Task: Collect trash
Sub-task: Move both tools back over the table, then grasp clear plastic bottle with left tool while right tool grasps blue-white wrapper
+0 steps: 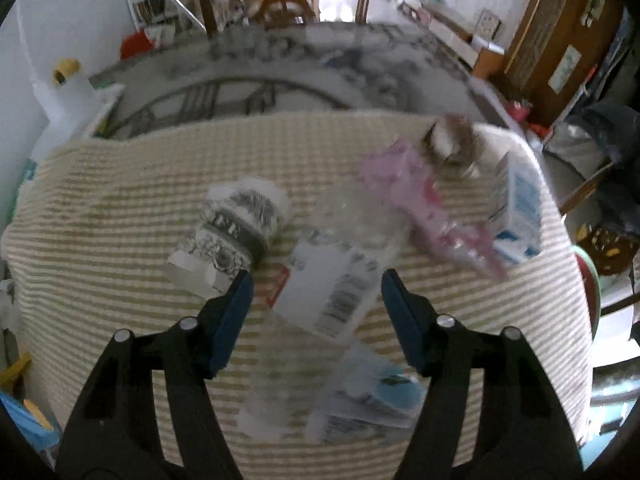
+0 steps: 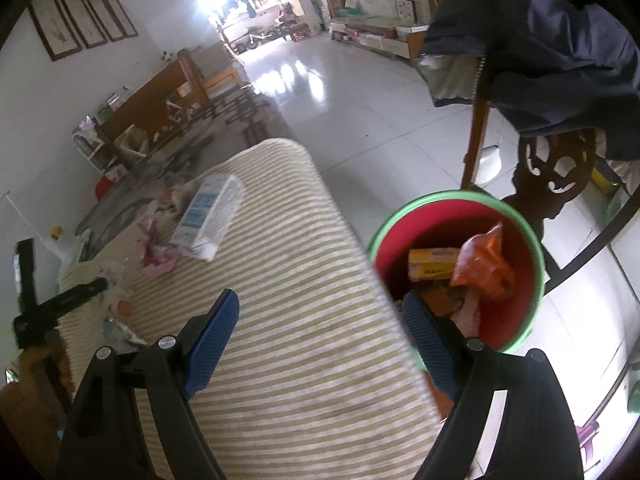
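Observation:
In the left wrist view my left gripper (image 1: pixel 316 280) is open above a crushed clear plastic bottle (image 1: pixel 328 288) with a white barcode label, lying on the striped cloth (image 1: pixel 120 208). Beside it lie a crumpled patterned paper cup (image 1: pixel 236 228), a pink wrapper (image 1: pixel 424 204), a blue-white carton (image 1: pixel 520 212) and a clear wrapper (image 1: pixel 368 392). In the right wrist view my right gripper (image 2: pixel 320 308) is open and empty over the cloth's edge (image 2: pixel 372 276), next to a red bin (image 2: pixel 520 240) with a green rim holding an orange wrapper (image 2: pixel 484 264) and a yellow box (image 2: pixel 430 264). The carton (image 2: pixel 212 212) lies farther back.
A wooden chair (image 2: pixel 556 172) draped with dark clothing (image 2: pixel 540 48) stands behind the bin. The left gripper's body (image 2: pixel 60 304) shows at the left of the right wrist view. A glass table top (image 1: pixel 280 76) extends beyond the cloth. White tiled floor (image 2: pixel 360 100) lies to the right.

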Available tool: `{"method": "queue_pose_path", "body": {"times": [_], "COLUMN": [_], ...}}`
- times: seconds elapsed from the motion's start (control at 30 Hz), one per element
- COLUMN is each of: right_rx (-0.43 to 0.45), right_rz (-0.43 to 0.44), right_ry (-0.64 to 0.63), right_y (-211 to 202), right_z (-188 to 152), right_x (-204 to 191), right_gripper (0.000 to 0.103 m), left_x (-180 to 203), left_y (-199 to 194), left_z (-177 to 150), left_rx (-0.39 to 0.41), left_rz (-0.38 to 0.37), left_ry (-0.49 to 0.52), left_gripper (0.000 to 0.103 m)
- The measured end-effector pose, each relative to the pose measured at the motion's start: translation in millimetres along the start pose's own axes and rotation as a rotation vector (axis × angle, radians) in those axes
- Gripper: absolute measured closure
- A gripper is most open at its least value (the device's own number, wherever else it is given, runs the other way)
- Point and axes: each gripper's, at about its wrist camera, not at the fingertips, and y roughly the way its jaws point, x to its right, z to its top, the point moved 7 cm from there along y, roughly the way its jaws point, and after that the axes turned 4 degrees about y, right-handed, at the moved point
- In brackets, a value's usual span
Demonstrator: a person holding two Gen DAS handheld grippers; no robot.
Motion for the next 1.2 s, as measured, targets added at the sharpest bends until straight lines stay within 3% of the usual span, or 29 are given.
{"method": "queue_pose_path", "body": {"times": [0.1, 0.13, 0.23, 0.4, 0.57, 0.7, 0.87, 1.13, 1.2], "right_rx": [-0.024, -0.031, -0.053, -0.127, -0.191, -0.231, -0.286, -0.353, -0.341], "right_rz": [0.021, 0.029, 0.068, 0.123, 0.156, 0.181, 0.195, 0.180, 0.165], "right_ry": [-0.032, -0.043, -0.103, -0.224, -0.345, -0.418, -0.423, -0.292, -0.312], "right_y": [4.4, 5.5, 8.1, 24.8, 53.1, 74.4, 100.2, 136.3, 138.0], "right_z": [-14.2, -17.4, -29.3, -53.9, -74.4, -83.3, -95.7, -113.0, -117.3], "right_x": [-29.9, -38.4, -74.4, -132.3, -189.8, -229.8, -259.6, -279.1, -282.9], "right_gripper": [0.022, 0.022, 0.022, 0.021, 0.020, 0.013, 0.013, 0.013, 0.019], "left_x": [-2.9, -3.2, -7.4, -26.5, -48.5, -67.0, -91.6, -105.6, -107.5], "left_y": [13.7, 17.7, 10.3, -20.8, -52.2, -65.5, -73.5, -76.4, -77.5], "left_z": [-4.8, -7.4, -11.7, -24.7, -51.0, -70.1, -87.3, -93.3, -95.0], "left_rx": [-0.032, -0.048, -0.041, 0.008, 0.038, 0.043, 0.048, 0.055, 0.057], "left_rz": [-0.030, -0.053, -0.096, -0.153, -0.169, -0.164, -0.153, -0.150, -0.153], "left_ry": [0.022, 0.032, 0.026, -0.009, -0.025, -0.050, -0.100, -0.117, -0.113], "left_gripper": [0.039, 0.046, 0.049, 0.051, 0.052, 0.052, 0.052, 0.052, 0.052]}}
